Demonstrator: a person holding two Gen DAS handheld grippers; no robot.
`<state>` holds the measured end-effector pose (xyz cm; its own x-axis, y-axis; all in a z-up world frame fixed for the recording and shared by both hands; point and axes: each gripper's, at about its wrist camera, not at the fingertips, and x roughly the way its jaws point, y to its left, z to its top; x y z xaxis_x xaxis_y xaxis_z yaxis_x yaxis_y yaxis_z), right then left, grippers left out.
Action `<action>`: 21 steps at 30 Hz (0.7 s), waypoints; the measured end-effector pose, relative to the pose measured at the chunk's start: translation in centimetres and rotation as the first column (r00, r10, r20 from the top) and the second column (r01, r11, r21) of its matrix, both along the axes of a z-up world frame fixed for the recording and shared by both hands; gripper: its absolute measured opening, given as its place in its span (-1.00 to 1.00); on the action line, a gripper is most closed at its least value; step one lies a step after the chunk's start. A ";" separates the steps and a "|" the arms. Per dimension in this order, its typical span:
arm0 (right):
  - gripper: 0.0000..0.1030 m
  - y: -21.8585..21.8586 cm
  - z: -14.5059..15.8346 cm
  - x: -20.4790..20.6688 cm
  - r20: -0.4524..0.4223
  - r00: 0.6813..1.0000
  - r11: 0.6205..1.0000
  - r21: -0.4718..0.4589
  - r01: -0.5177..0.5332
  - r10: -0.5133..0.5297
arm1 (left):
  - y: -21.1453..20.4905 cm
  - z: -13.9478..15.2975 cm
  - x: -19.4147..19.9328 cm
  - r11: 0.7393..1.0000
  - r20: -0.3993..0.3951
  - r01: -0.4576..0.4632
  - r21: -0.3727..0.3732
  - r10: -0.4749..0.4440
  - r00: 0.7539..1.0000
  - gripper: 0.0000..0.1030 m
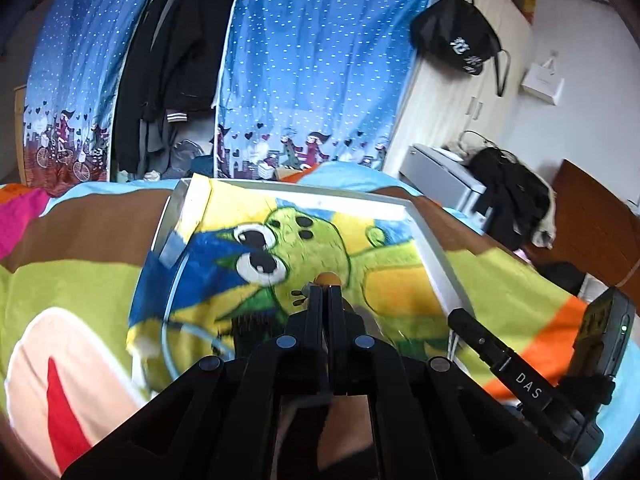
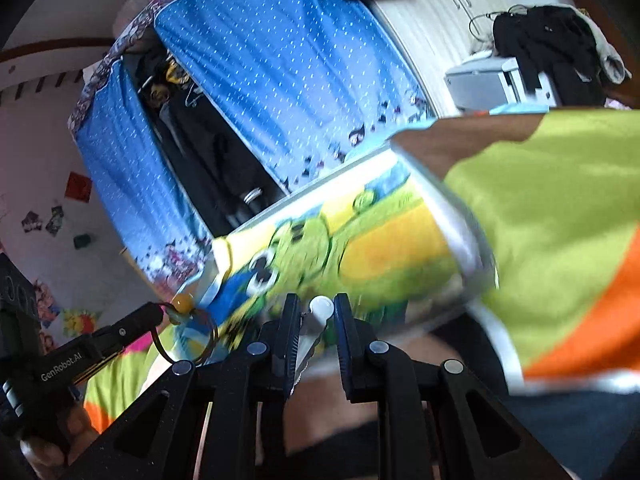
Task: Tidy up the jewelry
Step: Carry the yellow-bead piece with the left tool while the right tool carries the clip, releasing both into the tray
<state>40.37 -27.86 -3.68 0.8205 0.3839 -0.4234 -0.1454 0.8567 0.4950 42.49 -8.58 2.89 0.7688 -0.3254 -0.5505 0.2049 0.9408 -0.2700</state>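
Note:
My left gripper (image 1: 325, 289) is shut on a thin wire bangle with an amber bead (image 1: 328, 279) that peeps out past its tips. It hangs above a white-rimmed tray (image 1: 436, 256) lined with a green cartoon towel (image 1: 360, 248). In the right wrist view the left gripper (image 2: 160, 313) comes in from the left, with the bangle's loop (image 2: 212, 336) and amber bead (image 2: 182, 304) dangling from it. My right gripper (image 2: 318, 312) grips a white rounded stick-like piece (image 2: 322, 307) with a silvery part (image 2: 305, 350) below it. The tray (image 2: 460, 224) lies ahead, blurred. The right gripper (image 1: 456, 316) shows at the left wrist view's right side.
The tray rests on a colourful bedspread (image 1: 80, 288). Behind stands a blue dotted fabric wardrobe (image 1: 312, 60) with dark clothes (image 1: 176, 60) hanging in its opening. A black bag (image 1: 460, 36) hangs on a pale cupboard; a grey printer (image 1: 440, 176) and piled dark clothes (image 1: 508, 196) sit at the right.

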 end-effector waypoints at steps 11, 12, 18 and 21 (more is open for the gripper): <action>-0.68 1.2 -3.6 3.2 -0.028 1.000 0.994 -0.107 -0.011 0.008 | -1.2 -4.0 3.8 0.997 -0.068 -0.010 0.080 0.016 0.998 -0.99; -0.68 1.3 -3.7 3.1 -0.026 1.000 0.992 -0.122 -0.012 0.009 | -1.2 -4.2 3.8 0.997 -0.079 -0.007 0.078 0.014 0.997 -0.99; -0.66 1.2 -3.5 2.7 -0.027 1.000 0.995 -0.104 -0.006 0.003 | -0.3 -4.8 4.2 0.999 -0.158 -0.032 0.033 0.037 0.987 -0.99; -0.64 0.9 -3.5 2.6 -0.042 0.999 0.995 -0.100 0.005 -0.010 | 0.4 -4.3 3.9 0.998 -0.181 -0.050 0.028 0.054 0.982 -0.89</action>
